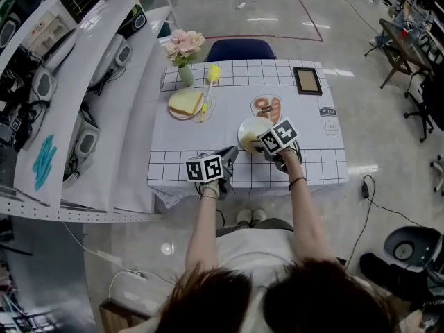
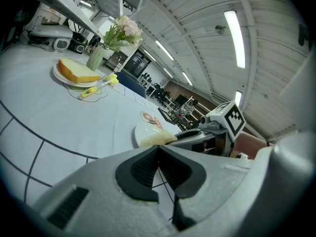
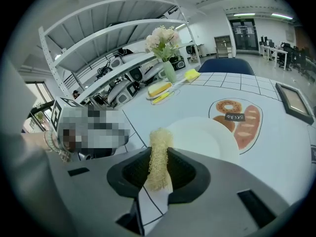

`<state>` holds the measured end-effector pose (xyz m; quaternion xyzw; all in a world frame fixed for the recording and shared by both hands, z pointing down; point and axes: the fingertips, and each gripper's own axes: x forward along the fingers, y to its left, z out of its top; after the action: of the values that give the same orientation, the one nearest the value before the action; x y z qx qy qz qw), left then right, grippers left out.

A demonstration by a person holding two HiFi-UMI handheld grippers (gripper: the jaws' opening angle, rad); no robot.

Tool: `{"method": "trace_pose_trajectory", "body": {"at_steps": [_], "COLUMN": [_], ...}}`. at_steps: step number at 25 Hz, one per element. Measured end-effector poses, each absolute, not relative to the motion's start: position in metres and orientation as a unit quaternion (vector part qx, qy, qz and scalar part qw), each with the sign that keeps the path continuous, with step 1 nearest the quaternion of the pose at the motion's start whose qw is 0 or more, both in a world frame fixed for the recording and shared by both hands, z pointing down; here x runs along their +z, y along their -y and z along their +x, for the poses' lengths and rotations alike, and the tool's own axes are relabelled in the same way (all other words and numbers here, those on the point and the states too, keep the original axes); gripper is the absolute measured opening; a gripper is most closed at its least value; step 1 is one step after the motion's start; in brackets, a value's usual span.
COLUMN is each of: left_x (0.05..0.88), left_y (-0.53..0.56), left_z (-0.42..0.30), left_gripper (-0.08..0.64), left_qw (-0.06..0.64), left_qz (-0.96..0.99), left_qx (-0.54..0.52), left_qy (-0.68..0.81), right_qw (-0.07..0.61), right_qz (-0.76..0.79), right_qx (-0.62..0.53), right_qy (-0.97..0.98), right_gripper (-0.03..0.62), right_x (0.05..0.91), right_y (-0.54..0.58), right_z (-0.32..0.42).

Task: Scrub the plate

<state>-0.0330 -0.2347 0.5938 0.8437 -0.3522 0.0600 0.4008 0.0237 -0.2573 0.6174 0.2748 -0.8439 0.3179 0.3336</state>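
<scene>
A white plate (image 1: 252, 129) lies on the checked tablecloth right of the middle; it also shows in the right gripper view, plate (image 3: 207, 138). My right gripper (image 1: 254, 146) is shut on a pale yellow mesh scrubber (image 3: 158, 157), whose tip is at the plate's near edge. In the left gripper view the scrubber (image 2: 154, 140) rests against the plate (image 2: 146, 130) rim. My left gripper (image 1: 232, 152) hovers near the table's front edge, left of the plate, its jaws closed together with nothing between them (image 2: 158, 151).
A slice of bread on a small plate (image 1: 185, 104), a yellow brush (image 1: 210, 80) and a flower vase (image 1: 184, 53) stand at the back left. A bread-print mat (image 1: 267, 107) and a picture frame (image 1: 307, 80) lie behind the plate. Shelving (image 1: 83, 82) runs along the left.
</scene>
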Motion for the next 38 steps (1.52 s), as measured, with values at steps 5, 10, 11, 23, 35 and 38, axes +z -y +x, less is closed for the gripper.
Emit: {"method": "trace_pose_trajectory", "body": {"at_steps": [5, 10, 11, 23, 35, 38], "left_x": [0.595, 0.595, 0.595, 0.596, 0.603, 0.605], "left_y": [0.236, 0.238, 0.239, 0.246, 0.25, 0.252], "left_z": [-0.036, -0.04, -0.041, -0.044, -0.048, -0.05], "left_gripper": [0.011, 0.011, 0.011, 0.011, 0.011, 0.011], "left_qw": [0.401, 0.401, 0.401, 0.402, 0.403, 0.404], "left_qz": [0.842, 0.839, 0.839, 0.835, 0.829, 0.827], "left_qx": [0.06, 0.059, 0.058, 0.056, 0.064, 0.067], "left_qy": [0.356, 0.362, 0.363, 0.371, 0.382, 0.385], "right_qw": [0.332, 0.329, 0.329, 0.32, 0.312, 0.31], "right_qz": [0.27, 0.266, 0.266, 0.266, 0.27, 0.275], "right_qx": [0.316, 0.316, 0.315, 0.304, 0.301, 0.299], "right_qy": [0.847, 0.849, 0.85, 0.857, 0.86, 0.86], "right_gripper": [0.074, 0.074, 0.074, 0.074, 0.074, 0.074], "right_x": [0.618, 0.618, 0.618, 0.616, 0.617, 0.616], "right_y": [0.26, 0.264, 0.265, 0.278, 0.289, 0.294], "right_z": [0.019, 0.016, 0.015, 0.01, 0.009, 0.009]}}
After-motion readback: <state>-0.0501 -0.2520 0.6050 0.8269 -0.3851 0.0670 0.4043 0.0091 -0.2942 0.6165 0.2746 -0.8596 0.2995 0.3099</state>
